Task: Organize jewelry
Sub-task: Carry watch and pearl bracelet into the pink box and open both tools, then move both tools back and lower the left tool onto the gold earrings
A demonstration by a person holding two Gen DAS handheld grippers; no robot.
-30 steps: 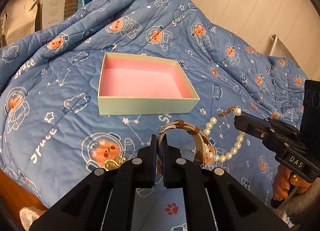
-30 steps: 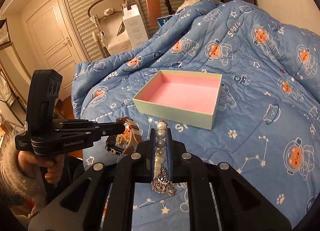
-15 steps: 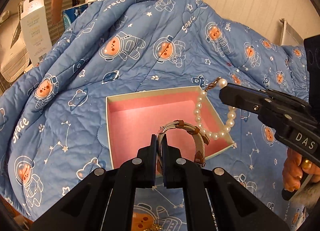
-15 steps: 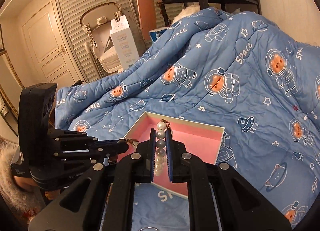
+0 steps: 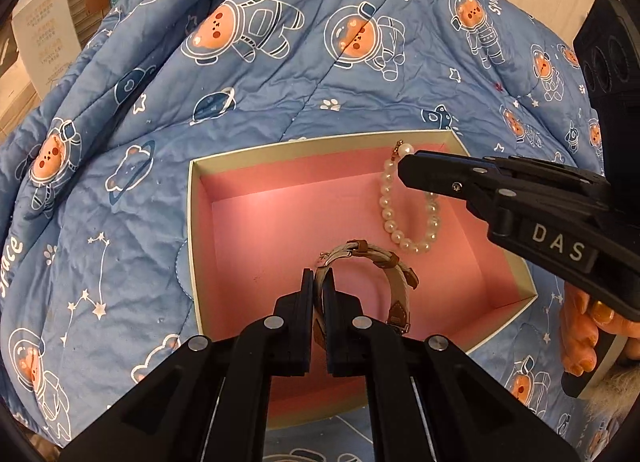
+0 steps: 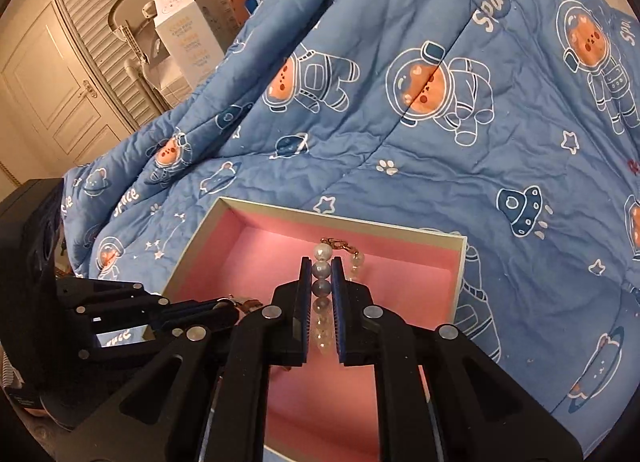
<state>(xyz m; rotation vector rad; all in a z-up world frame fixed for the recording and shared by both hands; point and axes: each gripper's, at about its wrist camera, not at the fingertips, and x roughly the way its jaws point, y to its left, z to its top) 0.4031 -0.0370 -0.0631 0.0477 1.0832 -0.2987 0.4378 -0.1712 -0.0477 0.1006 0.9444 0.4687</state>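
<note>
One blue quilt [image 5: 280, 74], printed with astronaut bears, is spread across the whole scene, and one open box [image 5: 193, 222] with a pink lining is set on it. Two grippers are held over that box, one piece of jewelry in each. On the left, the left gripper [image 5: 318, 282] is seen clamped tight on one cream bracelet [image 5: 384, 262] with brown leather tabs; the band is pinched edge-on between the narrow jaws, and its loop is held out to the right above the near part of the pink floor. On the right, the right gripper [image 6: 321, 274] is closed on one pearl bracelet [image 5: 408, 222]: several pearls are trapped in a row between the pads, one pearl and a small gold clasp [image 6: 338, 243] are seen poking out past the tips, and the rest of the strand is left dangling in a loop over the far right part of the box. Whether either piece is touching the lining cannot be told. One white carton [image 6: 188, 36] is glimpsed far left, beyond the quilt.
</note>
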